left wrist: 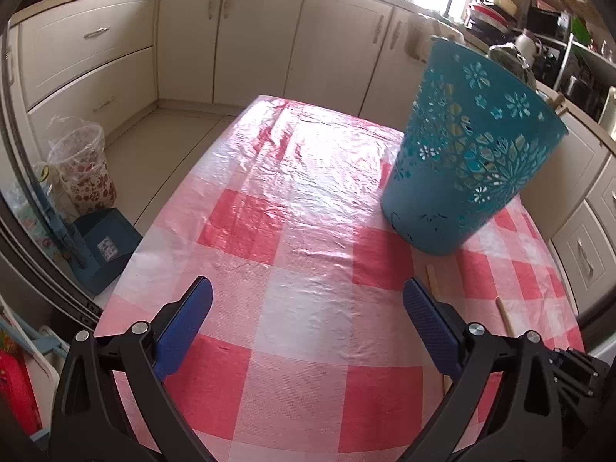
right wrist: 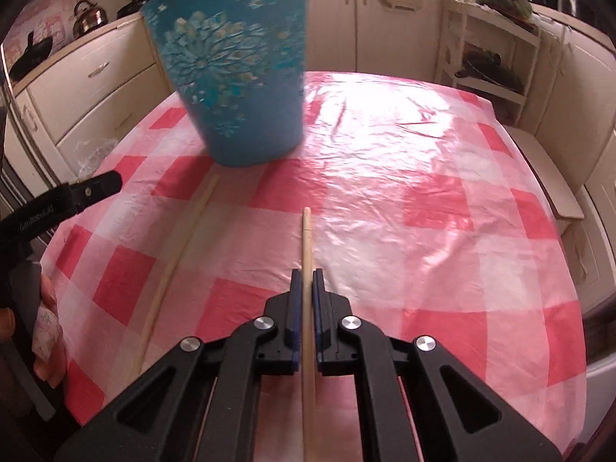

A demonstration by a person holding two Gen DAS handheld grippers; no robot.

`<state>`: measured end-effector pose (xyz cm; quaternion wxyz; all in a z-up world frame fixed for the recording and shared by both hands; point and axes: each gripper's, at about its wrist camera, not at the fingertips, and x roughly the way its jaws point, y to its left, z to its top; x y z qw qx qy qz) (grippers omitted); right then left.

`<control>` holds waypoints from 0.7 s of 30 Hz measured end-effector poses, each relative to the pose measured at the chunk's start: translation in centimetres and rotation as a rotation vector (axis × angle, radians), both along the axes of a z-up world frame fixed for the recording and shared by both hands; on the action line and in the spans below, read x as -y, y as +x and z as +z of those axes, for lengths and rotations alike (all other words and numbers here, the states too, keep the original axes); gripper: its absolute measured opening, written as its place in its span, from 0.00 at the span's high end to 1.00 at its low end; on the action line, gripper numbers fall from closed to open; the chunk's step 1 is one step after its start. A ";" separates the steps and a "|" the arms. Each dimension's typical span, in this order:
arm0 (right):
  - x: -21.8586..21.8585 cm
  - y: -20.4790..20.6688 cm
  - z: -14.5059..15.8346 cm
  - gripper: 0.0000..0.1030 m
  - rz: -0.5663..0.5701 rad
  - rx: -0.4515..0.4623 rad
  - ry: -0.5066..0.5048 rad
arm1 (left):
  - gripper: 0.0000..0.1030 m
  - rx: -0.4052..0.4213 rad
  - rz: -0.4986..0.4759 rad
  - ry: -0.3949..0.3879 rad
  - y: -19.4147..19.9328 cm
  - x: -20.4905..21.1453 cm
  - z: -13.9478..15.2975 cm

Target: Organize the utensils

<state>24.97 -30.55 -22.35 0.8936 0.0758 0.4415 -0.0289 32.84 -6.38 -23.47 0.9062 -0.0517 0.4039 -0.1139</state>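
Right gripper [right wrist: 307, 275] pinches one chopstick [right wrist: 307, 246] between its pads, the stick running along the fingers with its tip over the cloth [right wrist: 385, 200], well short of the blue basket [right wrist: 235, 77]; held so far back, it may pivot or slide in the pads and miss the rim. A second chopstick [right wrist: 181, 246] lies on the cloth just left, its far end near the basket's foot; a low swing could knock it or nudge the basket, which looks light. Left gripper [left wrist: 308, 304] is spread and empty; it steadies nothing.
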 end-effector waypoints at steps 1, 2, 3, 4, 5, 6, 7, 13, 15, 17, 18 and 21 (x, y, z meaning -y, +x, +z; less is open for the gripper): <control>0.9 -0.4 0.0 0.94 -0.026 0.006 0.044 | 0.08 -0.010 -0.043 0.030 0.1 0.9 0.0; 1.4 -0.5 -0.1 0.94 -0.042 0.011 0.076 | 0.08 -0.015 -0.082 0.062 0.1 1.8 0.1; 1.7 -0.6 -0.1 0.94 -0.047 0.014 0.097 | 0.08 -0.012 -0.111 0.090 0.0 2.6 0.3; 1.8 -0.6 -0.2 0.94 -0.048 0.016 0.109 | 0.08 -0.003 -0.136 0.117 -0.3 3.5 0.5; 1.8 -0.7 -0.2 0.94 -0.047 0.018 0.115 | 0.08 0.006 -0.157 0.142 -0.6 4.4 0.7; 1.9 -0.7 -0.1 0.94 -0.047 0.019 0.123 | 0.08 0.009 -0.173 0.162 -0.7 5.1 0.9; 2.0 -0.6 -0.1 0.94 -0.047 0.021 0.135 | 0.08 0.008 -0.189 0.190 -0.8 6.2 1.0; 2.5 -0.7 -0.2 0.94 -0.047 0.027 0.184 | 0.29 -0.040 -0.232 0.313 -0.3 10.6 0.4; 2.7 -0.8 -0.1 0.94 -0.044 0.028 0.184 | 0.42 -0.064 -0.226 0.316 0.1 11.3 0.0; 2.7 -0.7 -0.1 0.93 -0.043 0.028 0.185 | 0.58 -0.093 -0.229 0.316 0.3 11.8 -0.5; 2.7 -0.7 -0.1 0.93 -0.042 0.027 0.186 | 0.68 -0.088 -0.235 0.300 0.2 11.9 -0.5; 2.8 -0.6 -0.2 0.93 -0.041 0.025 0.195 | 0.94 -0.103 -0.264 0.254 0.0 12.1 -0.6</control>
